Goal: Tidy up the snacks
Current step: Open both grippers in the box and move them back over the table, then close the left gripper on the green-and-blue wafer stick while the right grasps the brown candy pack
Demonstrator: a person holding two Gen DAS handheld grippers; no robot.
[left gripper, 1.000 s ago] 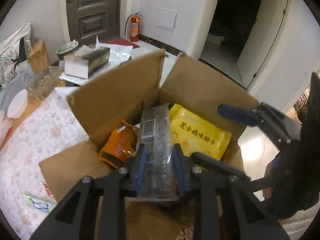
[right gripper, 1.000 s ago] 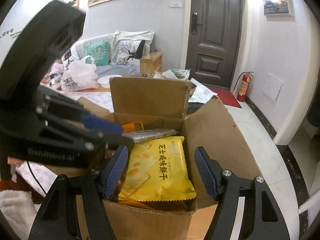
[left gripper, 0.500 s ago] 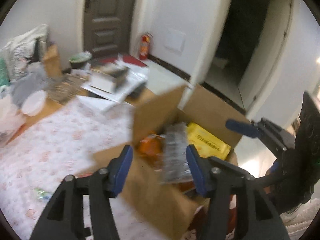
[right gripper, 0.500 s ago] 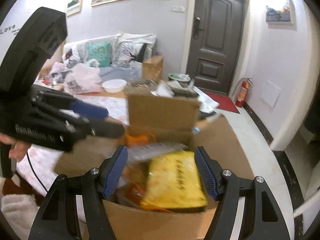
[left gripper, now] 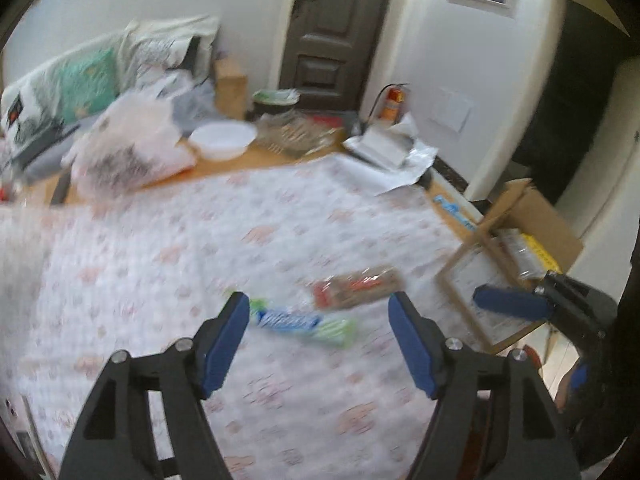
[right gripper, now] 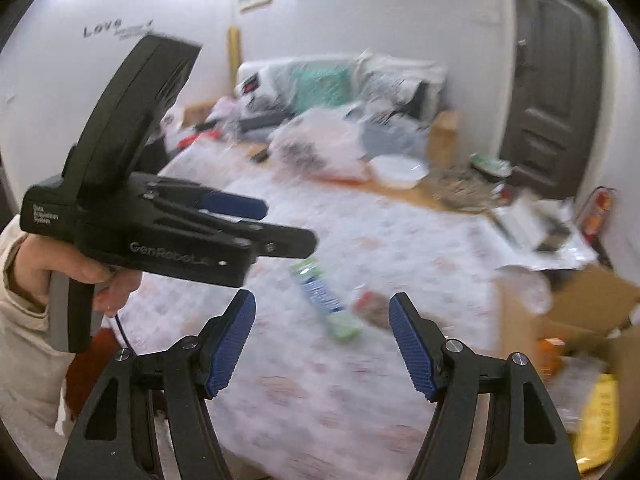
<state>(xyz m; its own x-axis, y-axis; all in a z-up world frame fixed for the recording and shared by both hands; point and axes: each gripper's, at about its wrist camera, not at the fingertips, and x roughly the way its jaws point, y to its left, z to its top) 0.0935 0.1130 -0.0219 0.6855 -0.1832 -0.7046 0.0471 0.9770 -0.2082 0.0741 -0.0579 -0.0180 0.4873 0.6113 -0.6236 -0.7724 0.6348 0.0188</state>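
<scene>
My left gripper [left gripper: 318, 340] is open and empty above the table's patterned cloth [left gripper: 168, 264]. Just beyond its fingertips lie a blue-and-green snack packet [left gripper: 300, 322] and a brown-and-red packet [left gripper: 356, 288]. The cardboard box [left gripper: 532, 220] with a clear packet and a yellow packet stands at the right edge. My right gripper [right gripper: 322, 342] is open and empty over the same cloth; both packets, blue-and-green [right gripper: 324, 300] and brown-and-red [right gripper: 372, 306], lie between and beyond its fingers. The box [right gripper: 580, 320] and the yellow packet [right gripper: 600, 420] show at its right. Both views are blurred.
At the table's far side are a white plastic bag [left gripper: 128, 148], a white bowl [left gripper: 222, 140], a clear tray [left gripper: 296, 136] and papers [left gripper: 392, 156]. A sofa with cushions [left gripper: 84, 84], a dark door [left gripper: 324, 28] and a fire extinguisher [left gripper: 390, 104] stand behind.
My left gripper let go of the clear packet in the box, opened and swung left over the table. My right gripper turned left away from the box, staying open.
</scene>
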